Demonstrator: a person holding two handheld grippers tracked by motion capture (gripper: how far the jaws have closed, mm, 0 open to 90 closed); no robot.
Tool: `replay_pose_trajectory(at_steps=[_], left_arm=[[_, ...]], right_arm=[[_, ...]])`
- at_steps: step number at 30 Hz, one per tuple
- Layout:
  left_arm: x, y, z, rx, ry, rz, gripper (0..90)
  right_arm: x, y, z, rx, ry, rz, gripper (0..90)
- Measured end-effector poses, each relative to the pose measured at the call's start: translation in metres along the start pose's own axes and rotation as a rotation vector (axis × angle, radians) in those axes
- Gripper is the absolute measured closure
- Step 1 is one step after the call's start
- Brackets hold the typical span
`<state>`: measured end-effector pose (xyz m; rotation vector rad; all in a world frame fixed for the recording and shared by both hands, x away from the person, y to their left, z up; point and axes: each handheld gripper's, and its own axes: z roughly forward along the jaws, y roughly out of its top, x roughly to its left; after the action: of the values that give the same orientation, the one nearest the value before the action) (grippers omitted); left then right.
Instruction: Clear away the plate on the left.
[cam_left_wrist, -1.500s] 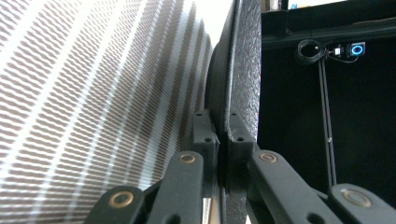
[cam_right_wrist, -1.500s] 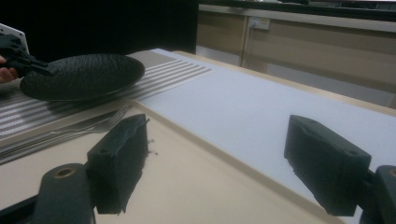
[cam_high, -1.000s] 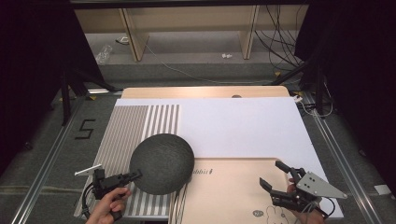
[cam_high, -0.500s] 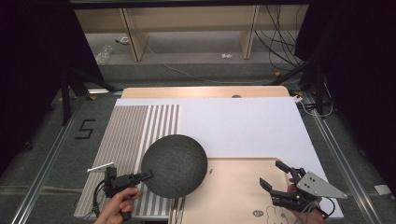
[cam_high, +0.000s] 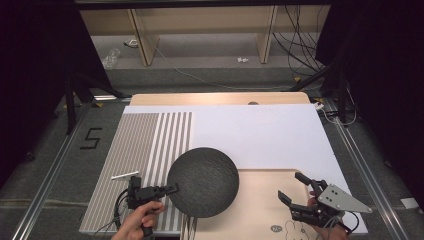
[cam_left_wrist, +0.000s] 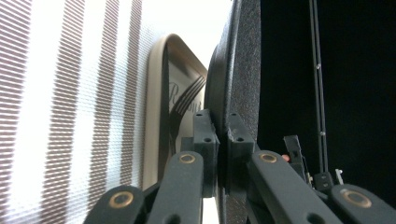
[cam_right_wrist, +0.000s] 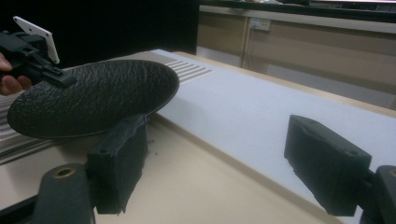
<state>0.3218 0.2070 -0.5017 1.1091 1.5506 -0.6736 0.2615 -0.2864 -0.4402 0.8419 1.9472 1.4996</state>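
Observation:
A round black disc (cam_high: 202, 181) with a grainy surface hangs a little above the table, held level at its left rim. My left gripper (cam_high: 172, 189) is shut on that rim; in the left gripper view the two pads (cam_left_wrist: 205, 135) pinch the thin edge of the disc (cam_left_wrist: 243, 70). The disc (cam_right_wrist: 93, 98) reaches over the striped mat and the beige board. My right gripper (cam_high: 292, 186) stands open over the beige board (cam_high: 260, 215) at the lower right, its jaws wide apart (cam_right_wrist: 219, 172) with nothing between them. The left gripper (cam_right_wrist: 63, 78) also appears in the right gripper view.
A grey-and-white striped mat (cam_high: 145, 145) covers the table's left part and a white sheet (cam_high: 260, 135) the middle and right. The beige board carries a printed fork drawing (cam_left_wrist: 180, 100). Cables and shelf legs lie on the floor beyond the table's far edge.
My left gripper has carried the black disc to the right, from over the striped mat to partly over the beige board. The right gripper has stayed put.

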Motion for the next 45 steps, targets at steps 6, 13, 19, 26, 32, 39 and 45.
replay_pose_trajectory(at_steps=[6,13,19,26,32,39,45], left_arm=[[-0.003,-0.004,0.011,0.034,-0.009,0.004,85.6],[-0.007,-0.008,0.022,0.065,-0.006,0.019,85.7],[-0.011,-0.012,0.032,0.092,-0.008,0.029,85.7],[-0.015,-0.018,0.044,0.129,-0.007,0.037,85.6],[-0.016,-0.023,0.054,0.164,0.004,0.048,85.6],[-0.019,-0.030,0.068,0.210,0.013,0.063,85.6],[-0.021,-0.038,0.079,0.254,0.019,0.070,85.6]], right_arm=[[0.000,0.000,0.000,-0.001,0.000,0.000,22.3],[0.000,0.000,0.000,-0.001,0.000,0.000,22.3],[0.000,0.000,0.000,-0.002,-0.001,0.000,22.3],[0.000,0.000,-0.001,-0.005,-0.001,0.001,22.2],[-0.001,0.000,-0.001,-0.008,0.000,0.003,22.3],[-0.001,0.001,-0.001,-0.009,0.000,0.004,22.2],[-0.001,0.000,-0.001,-0.012,0.001,0.005,22.2]])
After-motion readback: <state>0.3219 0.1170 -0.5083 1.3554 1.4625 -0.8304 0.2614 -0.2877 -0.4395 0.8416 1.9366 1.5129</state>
